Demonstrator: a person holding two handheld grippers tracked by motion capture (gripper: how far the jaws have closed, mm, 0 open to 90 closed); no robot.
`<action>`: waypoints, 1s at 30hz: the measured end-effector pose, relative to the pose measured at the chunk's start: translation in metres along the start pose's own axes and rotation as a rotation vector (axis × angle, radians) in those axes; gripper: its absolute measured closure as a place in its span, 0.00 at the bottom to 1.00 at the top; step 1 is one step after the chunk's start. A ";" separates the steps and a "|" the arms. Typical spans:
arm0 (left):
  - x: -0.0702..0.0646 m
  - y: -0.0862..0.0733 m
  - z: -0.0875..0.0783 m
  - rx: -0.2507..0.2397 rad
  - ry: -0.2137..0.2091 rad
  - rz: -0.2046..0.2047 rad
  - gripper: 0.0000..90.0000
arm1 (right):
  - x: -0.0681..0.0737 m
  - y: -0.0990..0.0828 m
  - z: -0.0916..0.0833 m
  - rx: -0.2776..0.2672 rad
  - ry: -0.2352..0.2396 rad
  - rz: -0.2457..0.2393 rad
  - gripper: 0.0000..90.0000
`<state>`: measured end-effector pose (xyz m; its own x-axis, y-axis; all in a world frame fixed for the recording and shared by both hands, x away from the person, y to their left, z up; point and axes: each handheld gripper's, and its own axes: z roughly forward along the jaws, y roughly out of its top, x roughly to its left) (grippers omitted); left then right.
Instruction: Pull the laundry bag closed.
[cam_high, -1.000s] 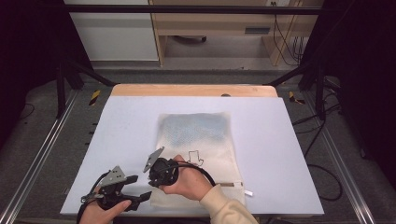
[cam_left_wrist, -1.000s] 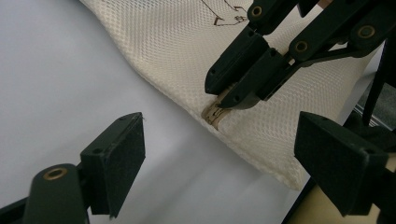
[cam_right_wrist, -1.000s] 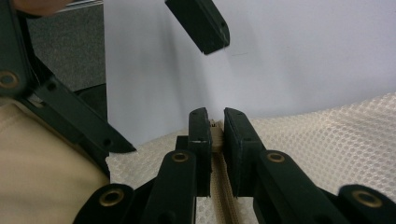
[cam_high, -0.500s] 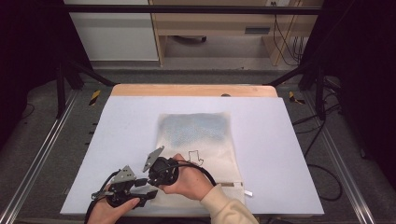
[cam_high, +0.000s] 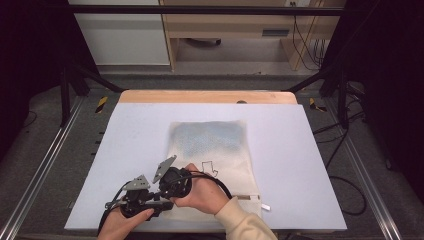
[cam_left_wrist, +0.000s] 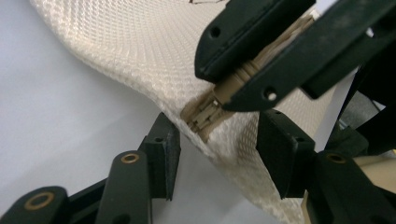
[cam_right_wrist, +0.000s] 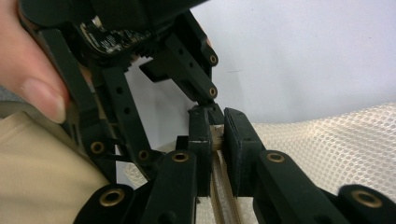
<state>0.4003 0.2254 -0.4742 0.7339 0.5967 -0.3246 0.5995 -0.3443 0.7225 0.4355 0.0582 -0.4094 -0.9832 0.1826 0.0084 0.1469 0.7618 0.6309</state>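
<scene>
A cream mesh bag (cam_high: 215, 145) lies flat on the white table (cam_high: 125, 150), with a beige zipper (cam_left_wrist: 205, 114) along its near edge. My right gripper (cam_right_wrist: 217, 133) is shut on the zipper strip (cam_right_wrist: 215, 135) at the bag's near left corner. In the high view it (cam_high: 172, 192) sits under the person's right hand. My left gripper (cam_left_wrist: 219, 156) comes in from the left, and its jaws have just been closing. The bag's corner (cam_left_wrist: 233, 140) lies between its pads (cam_left_wrist: 163, 156), which do not clearly press on it. In the high view this gripper (cam_high: 162, 204) is at the table's near left.
A black cable (cam_high: 220, 180) loops from the right gripper over the bag. A small pale tab (cam_high: 265, 206) lies at the bag's near right corner. The table's far edge is a wooden strip (cam_high: 205, 96). Metal rails (cam_high: 45, 165) and black frame posts flank the table.
The left gripper slid right and slightly down to the bag's near left corner, and its jaws narrowed around that corner. The right hand and its grip stayed put.
</scene>
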 end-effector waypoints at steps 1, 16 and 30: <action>0.001 0.000 0.001 -0.004 -0.004 0.005 0.56 | -0.001 0.000 0.000 -0.001 0.000 -0.003 0.91; 0.002 -0.001 0.011 0.010 -0.041 -0.013 0.59 | -0.001 -0.001 0.000 0.004 -0.004 -0.003 0.91; 0.005 -0.001 0.014 0.009 -0.048 -0.027 0.68 | -0.001 -0.002 0.001 0.001 0.001 0.007 0.91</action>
<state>0.4081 0.2190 -0.4851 0.7317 0.5702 -0.3734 0.6222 -0.3351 0.7076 0.4361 0.0571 -0.4118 -0.9821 0.1877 0.0137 0.1542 0.7609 0.6303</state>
